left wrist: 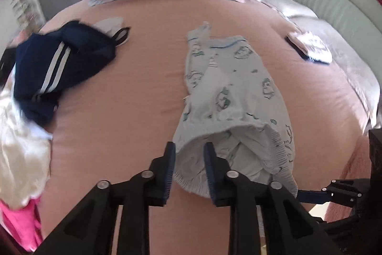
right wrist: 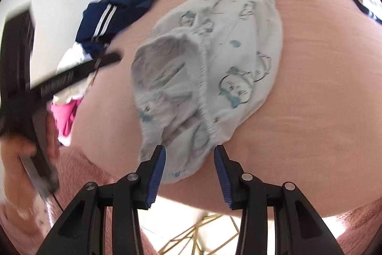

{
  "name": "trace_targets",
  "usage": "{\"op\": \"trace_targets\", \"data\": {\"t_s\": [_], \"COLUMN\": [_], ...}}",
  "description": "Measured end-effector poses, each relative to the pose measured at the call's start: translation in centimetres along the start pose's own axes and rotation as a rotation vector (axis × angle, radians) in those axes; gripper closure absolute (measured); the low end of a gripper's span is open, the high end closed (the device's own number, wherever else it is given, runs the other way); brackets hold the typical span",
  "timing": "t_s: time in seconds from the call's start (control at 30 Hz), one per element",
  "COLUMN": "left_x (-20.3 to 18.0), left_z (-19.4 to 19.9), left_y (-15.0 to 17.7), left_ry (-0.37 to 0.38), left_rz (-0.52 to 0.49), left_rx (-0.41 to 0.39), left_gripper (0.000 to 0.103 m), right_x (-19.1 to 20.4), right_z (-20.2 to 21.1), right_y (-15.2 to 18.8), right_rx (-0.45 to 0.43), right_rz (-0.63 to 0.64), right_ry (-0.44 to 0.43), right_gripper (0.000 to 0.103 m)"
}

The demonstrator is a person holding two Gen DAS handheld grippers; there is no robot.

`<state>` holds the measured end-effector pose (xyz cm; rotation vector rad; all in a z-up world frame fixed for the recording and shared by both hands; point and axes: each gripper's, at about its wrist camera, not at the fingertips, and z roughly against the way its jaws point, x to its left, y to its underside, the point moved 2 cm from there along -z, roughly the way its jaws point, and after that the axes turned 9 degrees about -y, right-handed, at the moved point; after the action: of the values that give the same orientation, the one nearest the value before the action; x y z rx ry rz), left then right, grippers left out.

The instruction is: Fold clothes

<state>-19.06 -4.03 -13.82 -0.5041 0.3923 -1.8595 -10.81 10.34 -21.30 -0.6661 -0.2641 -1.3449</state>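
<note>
Pink cloth (left wrist: 21,226), white garment (left wrist: 21,154) and navy striped garment (left wrist: 55,68): heaped at far left of the pink bedsheet (left wrist: 133,92), apparently set aside as unfolded stock. Pale printed baby trousers (left wrist: 229,87): laid lengthwise at centre, waistband near, legs far, flattened for folding. Left gripper (left wrist: 188,152): partly open, waistband edge seen between the pads, not visibly pinched. Right gripper (right wrist: 189,152): partly open, straddling the near waistband corner, nothing clamped; judged poised to grasp.
</note>
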Motion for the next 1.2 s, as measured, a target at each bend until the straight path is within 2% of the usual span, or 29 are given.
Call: {"op": "trace_targets", "data": {"t_s": [0.03,0.13,0.17,0.23,0.27,0.33,0.43,0.5,0.57,0.67,0.77,0.83,0.87,0.93,0.97,1.1,1.2], "left_x": [-1.1,-4.1,-4.5,-4.7,-4.8,-3.8,-1.4,1.2,3.7,6.2,7.2,7.6,7.9,8.4,8.5,6.9,4.7], "left_z": [-0.6,-3.2,-3.8,-4.7,-5.2,-4.5,-2.5,-0.3,1.8,3.8,5.0,5.9,6.4,7.3,7.9,10.8,14.0], "left_y": [-0.5,-1.4,-1.6,-2.2,-2.5,-3.3,-4.3,-3.9,-2.4,0.2,2.4,3.5,4.0,4.9,5.2,5.7,5.3], "left_ry": [-0.013,-0.146,-0.166,-0.15,-0.142,-0.155,-0.198,-0.246,-0.242,-0.229,-0.243,-0.256,-0.256,-0.23,-0.203,-0.082,-0.03], "left_rz": [-0.081,-0.326,-0.367,-0.386,-0.396,-0.312,-0.127,0.009,0.134,0.249,0.31,0.345,0.367,0.416,0.435,0.443,0.433], "left_rx": [0.006,0.008,0.004,0.001,0.0,-0.046,-0.134,-0.172,-0.179,-0.158,-0.158,-0.168,-0.172,-0.176,-0.179,-0.22,-0.322], "left_gripper": [0.057,0.057,0.057,0.057,0.07,0.099,0.099,0.099,0.099,0.099,0.099,0.099,0.099,0.099,0.1,0.1,0.099], "right_x": [-0.2,-2.5,-3.1,-3.5,-3.6,-3.6,-3.3,-2.8,-2.3,-1.2,0.4,1.7,2.1,2.4,2.5,2.5,2.3], "right_z": [-0.3,-1.3,-1.3,-0.5,-0.3,-0.6,-0.8,-0.9,-1.0,-1.4,-2.9,-4.3,-4.8,-4.6,-3.7,3.5,10.8], "right_y": [0.2,0.5,0.5,0.0,-0.1,0.0,0.7,0.9,1.0,0.6,-0.3,-1.2,-1.6,-1.8,-1.9,-3.2,-4.5], "right_rx": [0.012,0.054,0.059,0.042,0.04,0.065,0.073,0.067,0.055,0.016,-0.012,-0.02,-0.035,-0.07,-0.104,-0.318,-0.455], "right_rz": [-0.019,-0.176,-0.218,-0.246,-0.256,-0.256,-0.266,-0.242,-0.237,-0.233,-0.196,-0.126,-0.101,-0.057,-0.02,0.102,0.052], "right_ry": [0.009,-0.042,-0.059,-0.077,-0.079,-0.061,-0.083,-0.102,-0.132,-0.139,-0.116,-0.024,0.033,0.138,0.195,0.394,0.355], "right_gripper": [0.061,0.061,0.061,0.061,0.061,0.061,0.061,0.061,0.061,0.061,0.061,0.061,0.066,0.093,0.095,0.095,0.095]}}
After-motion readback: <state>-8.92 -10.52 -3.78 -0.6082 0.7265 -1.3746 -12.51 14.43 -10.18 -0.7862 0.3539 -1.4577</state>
